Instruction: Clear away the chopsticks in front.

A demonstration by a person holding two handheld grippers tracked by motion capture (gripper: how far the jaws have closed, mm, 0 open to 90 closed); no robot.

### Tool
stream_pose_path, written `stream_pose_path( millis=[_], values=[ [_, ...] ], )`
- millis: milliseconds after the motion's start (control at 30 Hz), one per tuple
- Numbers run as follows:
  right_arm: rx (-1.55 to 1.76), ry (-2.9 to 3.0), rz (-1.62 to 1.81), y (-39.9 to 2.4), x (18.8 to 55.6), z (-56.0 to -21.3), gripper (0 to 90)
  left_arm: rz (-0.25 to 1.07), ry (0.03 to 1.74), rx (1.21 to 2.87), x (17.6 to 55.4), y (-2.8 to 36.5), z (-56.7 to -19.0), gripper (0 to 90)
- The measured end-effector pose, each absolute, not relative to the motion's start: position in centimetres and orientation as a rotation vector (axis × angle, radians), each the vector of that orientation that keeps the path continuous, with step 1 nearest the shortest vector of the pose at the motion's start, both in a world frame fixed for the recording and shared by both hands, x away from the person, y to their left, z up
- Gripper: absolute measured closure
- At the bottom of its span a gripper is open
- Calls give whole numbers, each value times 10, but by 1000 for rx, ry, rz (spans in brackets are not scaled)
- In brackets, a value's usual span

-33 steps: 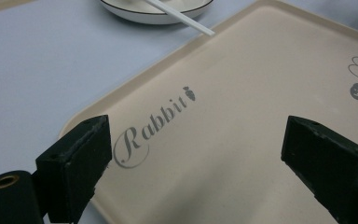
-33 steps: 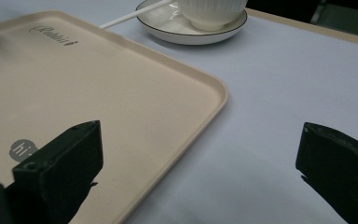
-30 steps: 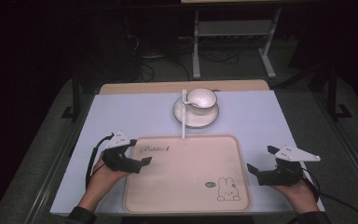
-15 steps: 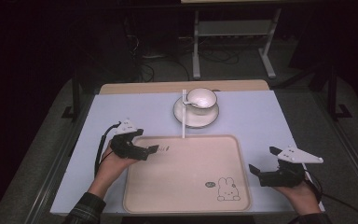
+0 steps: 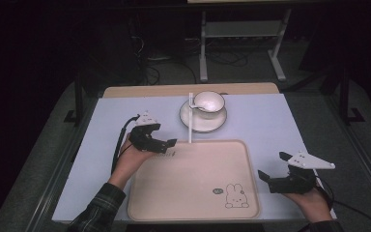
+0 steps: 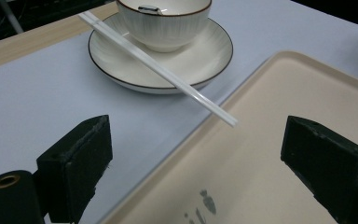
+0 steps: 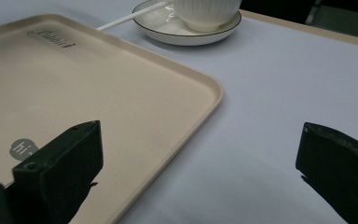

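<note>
A beige tray (image 5: 193, 212) with a rabbit drawing lies at the table's near middle. Behind it a white bowl (image 5: 209, 102) stands on a saucer (image 5: 200, 121), and white chopsticks (image 5: 191, 118) rest across the saucer with their tips over the tray's far edge. My left gripper (image 5: 166, 144) hovers open at the tray's far left corner, jaws pointing toward the chopstick tips (image 6: 223, 117), which lie ahead between the wide-apart jaws. My right gripper (image 5: 272, 169) is open and empty just right of the tray's near right edge (image 7: 186, 128).
A pale blue mat (image 5: 261, 121) covers the table, with a wooden strip (image 5: 174, 90) at the far edge. A metal stand (image 5: 241, 38) and cables sit on the dark floor beyond. A spoon (image 6: 148, 8) lies inside the bowl.
My left gripper has moved forward and right, from the tray's left side to its far left corner, nearer the chopsticks. The right gripper has barely shifted.
</note>
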State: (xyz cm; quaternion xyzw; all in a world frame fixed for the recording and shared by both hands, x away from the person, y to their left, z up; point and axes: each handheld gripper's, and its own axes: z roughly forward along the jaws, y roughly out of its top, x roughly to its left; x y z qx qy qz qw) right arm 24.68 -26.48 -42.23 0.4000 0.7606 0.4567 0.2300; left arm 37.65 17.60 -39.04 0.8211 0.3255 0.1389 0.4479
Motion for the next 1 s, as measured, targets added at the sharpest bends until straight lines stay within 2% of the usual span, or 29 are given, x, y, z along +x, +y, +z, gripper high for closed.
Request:
stream_pose_path(
  millis=[433,467,833,1000],
  values=[
    [1104,2094,1265,-266,247,-423,0,322,858,2077,420,145,-396,88],
    [1104,2094,1267,-266,247,-423,0,317,868,2083,427,142,-397,133],
    [1104,2099,1277,-266,248,-424,0,319,908,2133,457,118,-403,164],
    [1102,2100,1283,-266,248,-424,0,327,928,2163,471,105,-408,261]
  ],
)
